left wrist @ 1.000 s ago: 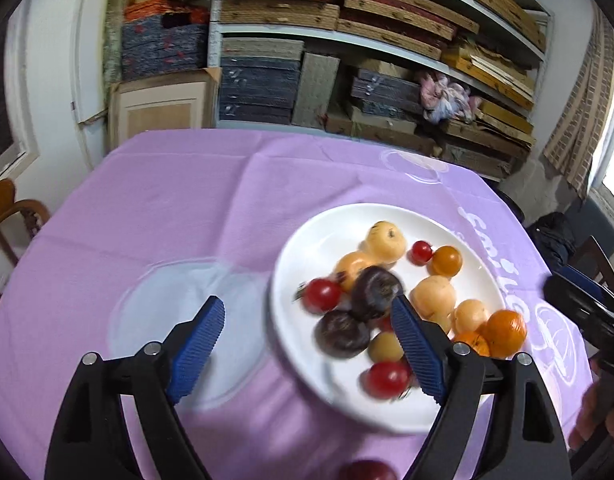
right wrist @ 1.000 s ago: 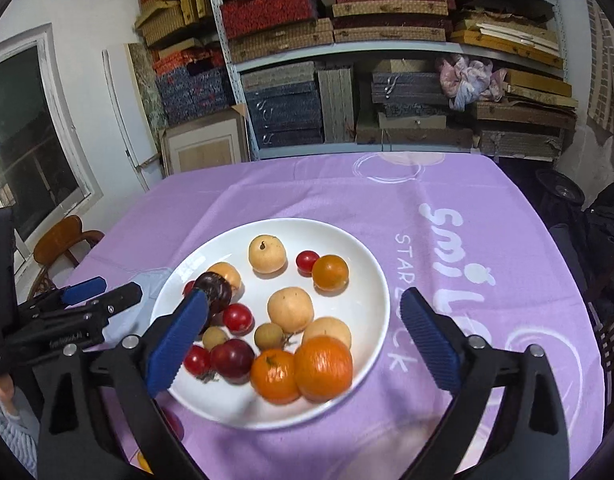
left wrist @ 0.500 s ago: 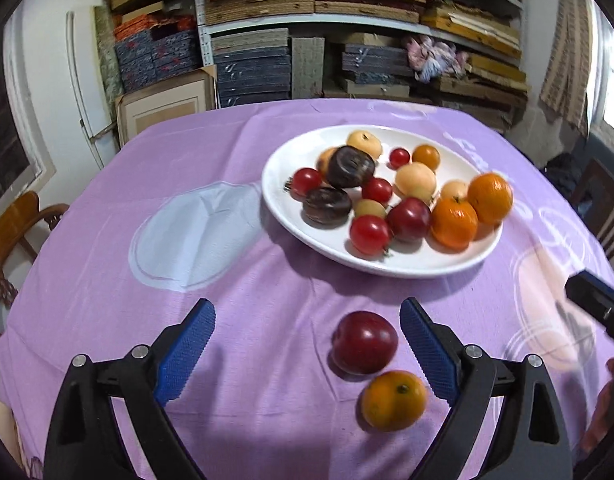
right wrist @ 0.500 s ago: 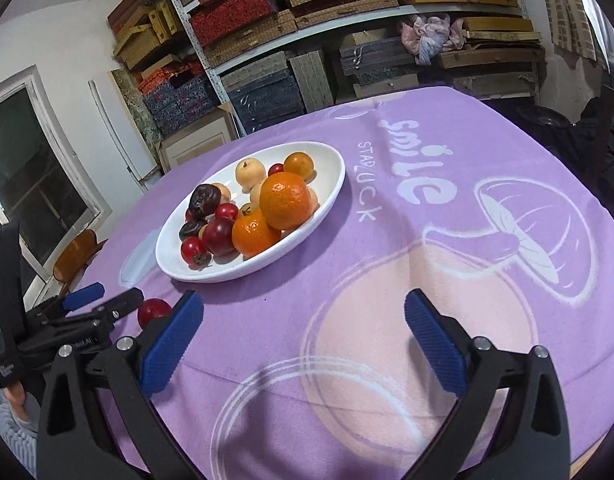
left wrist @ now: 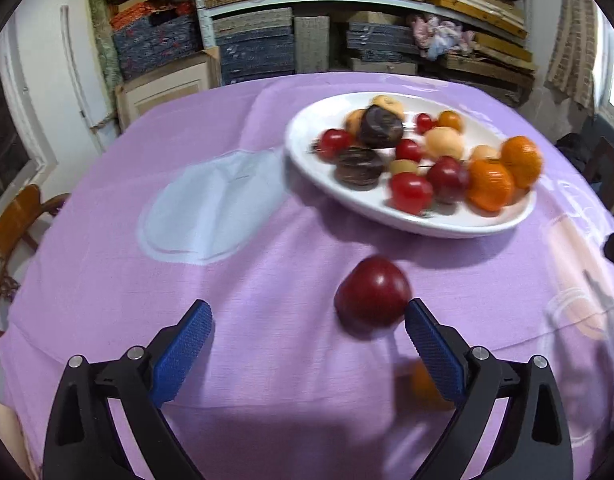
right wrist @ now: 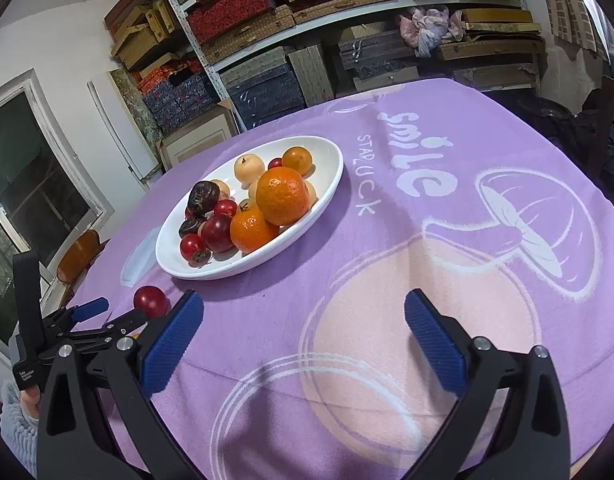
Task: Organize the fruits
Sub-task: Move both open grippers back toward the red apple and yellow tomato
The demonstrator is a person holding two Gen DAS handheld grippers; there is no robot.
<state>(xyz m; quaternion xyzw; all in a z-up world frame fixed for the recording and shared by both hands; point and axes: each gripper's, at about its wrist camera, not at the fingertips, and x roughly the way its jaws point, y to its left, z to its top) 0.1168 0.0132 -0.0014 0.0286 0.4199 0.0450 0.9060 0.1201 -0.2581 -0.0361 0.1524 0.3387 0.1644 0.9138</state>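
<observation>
A white oval plate (left wrist: 303,136) (right wrist: 331,176) holds several fruits: oranges, red and dark plums, pale round ones. In front of it on the purple cloth lies a loose dark red fruit (left wrist: 373,292) (right wrist: 150,301). My left gripper (left wrist: 307,306) (right wrist: 115,312) hangs low over the cloth with its jaws opening. The red fruit sits just ahead of its right fingertip, untouched. That finger half hides a small orange fruit (left wrist: 421,384). My right gripper (right wrist: 303,298) stands open over the pink circle print with nothing in it.
The round table wears a purple cloth with a pale blue patch (left wrist: 211,208) left of the plate. Shelves of stacked boxes (right wrist: 267,32) fill the back wall. A wooden chair (left wrist: 15,216) stands at the left, and a sleeved hand (right wrist: 15,404) holds the left gripper.
The left gripper came back from over the plate and sank toward the loose red fruit, jaws wider. The right gripper drew back from the plate, then held still.
</observation>
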